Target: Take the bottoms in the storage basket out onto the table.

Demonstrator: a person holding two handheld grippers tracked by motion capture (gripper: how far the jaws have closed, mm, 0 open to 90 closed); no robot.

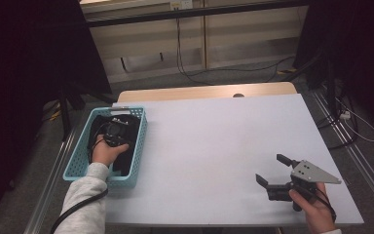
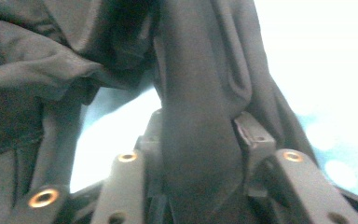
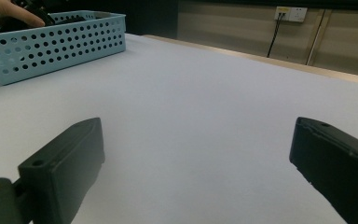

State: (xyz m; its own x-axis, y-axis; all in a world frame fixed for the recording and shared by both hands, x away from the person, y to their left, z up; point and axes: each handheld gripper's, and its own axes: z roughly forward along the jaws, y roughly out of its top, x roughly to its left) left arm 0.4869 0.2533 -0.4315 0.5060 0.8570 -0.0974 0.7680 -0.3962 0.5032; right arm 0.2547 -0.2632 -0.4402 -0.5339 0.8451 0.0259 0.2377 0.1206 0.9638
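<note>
One fold of dark cloth (image 2: 200, 140) is clamped between the left hand-held gripper (image 2: 198, 144) jaws, running lengthwise straight ahead, while the right hand-held gripper (image 1: 276, 171) gapes wide, empty.

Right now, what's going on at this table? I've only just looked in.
A person is working with a gripper in each hand. The left gripper is down inside the blue basket at the table's left edge, its jaws closed on a fold of dark cloth. The right gripper waits low over the white table near the right front corner, jaws wide open and holding nothing.
</note>
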